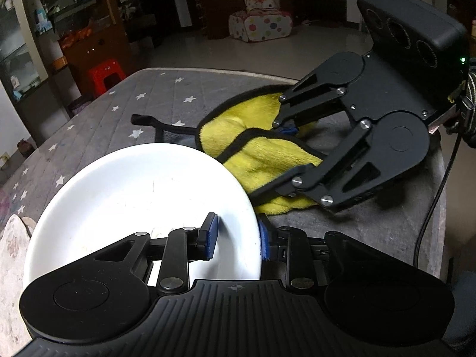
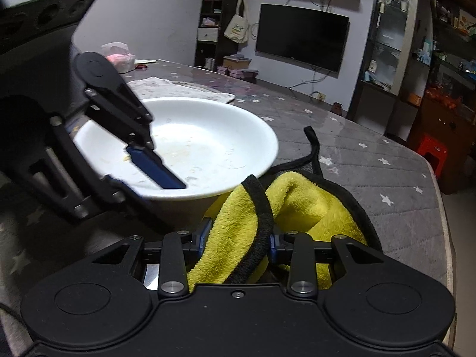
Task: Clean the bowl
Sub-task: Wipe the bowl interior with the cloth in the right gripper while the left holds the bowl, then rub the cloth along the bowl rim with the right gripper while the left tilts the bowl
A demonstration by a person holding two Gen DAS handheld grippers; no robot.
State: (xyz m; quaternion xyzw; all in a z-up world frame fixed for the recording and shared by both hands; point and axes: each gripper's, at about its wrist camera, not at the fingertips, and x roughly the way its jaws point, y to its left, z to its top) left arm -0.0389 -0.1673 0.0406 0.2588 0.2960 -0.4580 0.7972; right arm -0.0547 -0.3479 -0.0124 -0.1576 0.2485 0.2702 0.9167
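Your left gripper (image 1: 238,239) pinches the near rim of the smooth, round white bowl (image 1: 134,196) on the quilted, star-printed grey table cover (image 1: 119,110), while your right gripper (image 2: 238,244) clamps the fluffy yellow black-edged cloth (image 2: 300,205) just right of it.

This is a home, a living room. Far ahead of the right tool, a big flat black TV (image 2: 302,37) hangs on the wall beside tall dark shelves full of small things (image 2: 416,29). Far ahead of the left tool sits a spotty kids' play tent (image 1: 260,22), with a small red plastic stool (image 1: 105,74) off to its left.
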